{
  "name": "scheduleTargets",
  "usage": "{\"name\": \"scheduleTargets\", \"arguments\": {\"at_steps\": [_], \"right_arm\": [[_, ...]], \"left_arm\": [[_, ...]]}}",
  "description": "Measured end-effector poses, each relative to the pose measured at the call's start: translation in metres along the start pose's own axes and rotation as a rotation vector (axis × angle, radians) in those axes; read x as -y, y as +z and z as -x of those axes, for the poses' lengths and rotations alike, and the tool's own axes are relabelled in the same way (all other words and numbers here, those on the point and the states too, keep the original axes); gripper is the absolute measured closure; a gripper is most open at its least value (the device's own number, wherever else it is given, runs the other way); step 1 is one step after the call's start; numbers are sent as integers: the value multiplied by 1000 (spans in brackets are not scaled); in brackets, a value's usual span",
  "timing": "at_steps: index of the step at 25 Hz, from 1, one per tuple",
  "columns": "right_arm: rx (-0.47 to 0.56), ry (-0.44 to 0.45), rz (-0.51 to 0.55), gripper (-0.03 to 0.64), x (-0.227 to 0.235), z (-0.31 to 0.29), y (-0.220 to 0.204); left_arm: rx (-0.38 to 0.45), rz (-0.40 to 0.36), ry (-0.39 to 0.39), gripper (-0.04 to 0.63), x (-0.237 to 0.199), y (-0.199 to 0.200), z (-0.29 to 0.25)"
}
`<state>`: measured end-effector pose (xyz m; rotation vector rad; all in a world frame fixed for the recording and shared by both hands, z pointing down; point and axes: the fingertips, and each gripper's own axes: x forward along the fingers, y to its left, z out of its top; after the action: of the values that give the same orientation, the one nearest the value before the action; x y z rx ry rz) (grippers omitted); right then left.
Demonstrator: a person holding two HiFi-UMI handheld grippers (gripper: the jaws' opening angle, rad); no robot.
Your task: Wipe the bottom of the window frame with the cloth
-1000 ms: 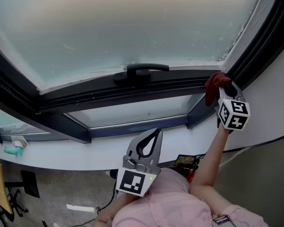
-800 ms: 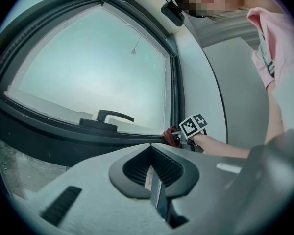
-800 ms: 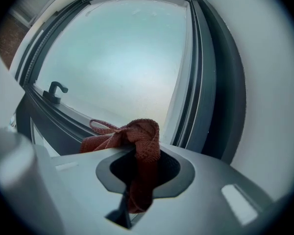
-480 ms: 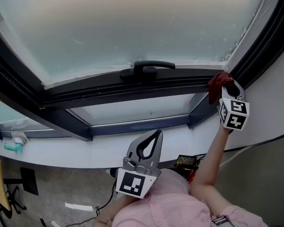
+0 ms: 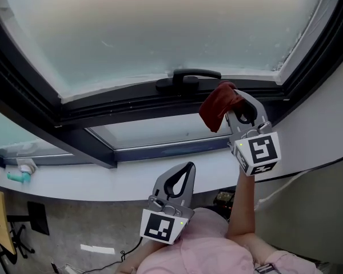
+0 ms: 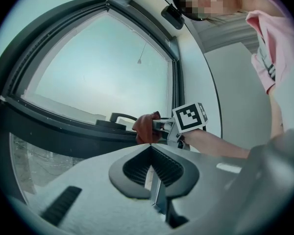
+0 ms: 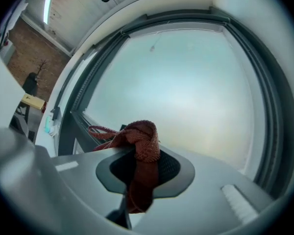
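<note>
Our right gripper (image 5: 234, 106) has its jaws clamped on the red cloth (image 5: 216, 106), just right of the handle (image 5: 190, 76) on the window frame (image 5: 120, 112); our left gripper (image 5: 186, 169) has its jaws pressed together, empty.

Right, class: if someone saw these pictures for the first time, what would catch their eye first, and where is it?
The red cloth stands out most, bunched in the shut right gripper, just right of the dark handle on the frame. Above it, the big frosted pane fills the top of the head view. The left gripper is shut on nothing, lower down near the person.
</note>
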<state>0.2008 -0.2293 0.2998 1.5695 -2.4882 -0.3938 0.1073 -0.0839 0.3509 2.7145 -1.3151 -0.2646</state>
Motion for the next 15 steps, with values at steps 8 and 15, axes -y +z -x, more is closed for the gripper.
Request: {"name": "scheduleTargets", "arguments": {"at_steps": [8, 15], "right_arm": [[-117, 66, 67, 554, -76, -55, -17], [-98, 3, 44, 555, -74, -60, -17]], "left_arm": [[-8, 24, 3, 601, -32, 19, 37], [-43, 40, -9, 601, -53, 9, 62]]}}
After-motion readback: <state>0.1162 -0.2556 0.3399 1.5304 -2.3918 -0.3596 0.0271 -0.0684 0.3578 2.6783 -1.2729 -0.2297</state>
